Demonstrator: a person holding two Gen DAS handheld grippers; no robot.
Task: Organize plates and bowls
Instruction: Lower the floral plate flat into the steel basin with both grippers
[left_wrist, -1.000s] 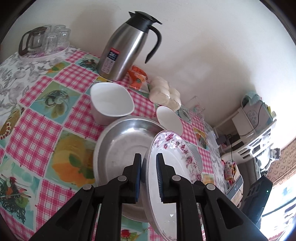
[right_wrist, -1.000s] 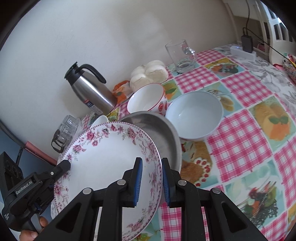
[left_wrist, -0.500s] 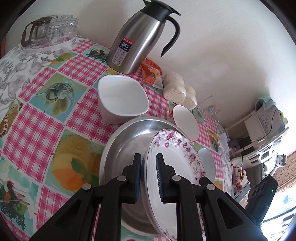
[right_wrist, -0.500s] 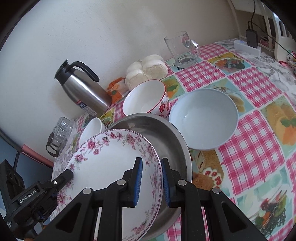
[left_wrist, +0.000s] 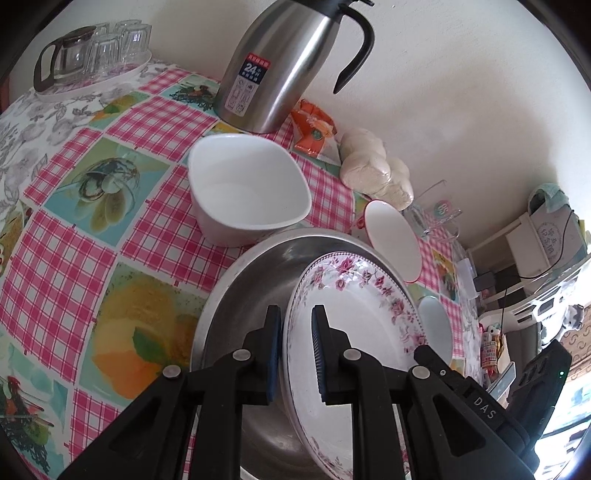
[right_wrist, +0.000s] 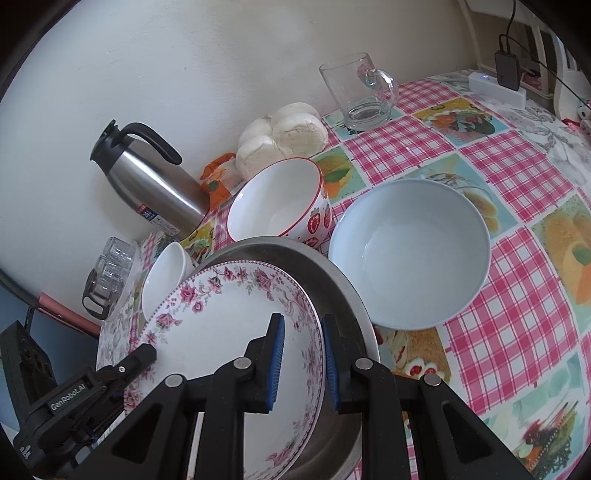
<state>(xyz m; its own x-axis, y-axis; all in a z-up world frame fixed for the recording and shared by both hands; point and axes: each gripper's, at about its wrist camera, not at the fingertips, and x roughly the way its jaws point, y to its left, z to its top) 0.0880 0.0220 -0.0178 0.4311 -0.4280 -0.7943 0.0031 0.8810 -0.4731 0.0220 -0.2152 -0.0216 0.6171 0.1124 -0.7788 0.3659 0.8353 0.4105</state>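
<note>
left gripper (left_wrist: 296, 347) clamped on floral plate (left_wrist: 354, 317) rim | right gripper (right_wrist: 302, 360) clamped on opposite rim | plate over steel basin (left_wrist: 251, 280)

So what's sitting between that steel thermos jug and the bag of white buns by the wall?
An orange snack packet lies between the steel thermos jug and the bag of white buns, clearest in the left wrist view; the right wrist view shows it too.

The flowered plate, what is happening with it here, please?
A person holds the flowered plate with two tongs, one on each side of its rim. The left tongs and the right tongs are both shut on it. The plate is tilted, just over the metal basin. Three bowls stand around the basin on the checked tablecloth.
</note>
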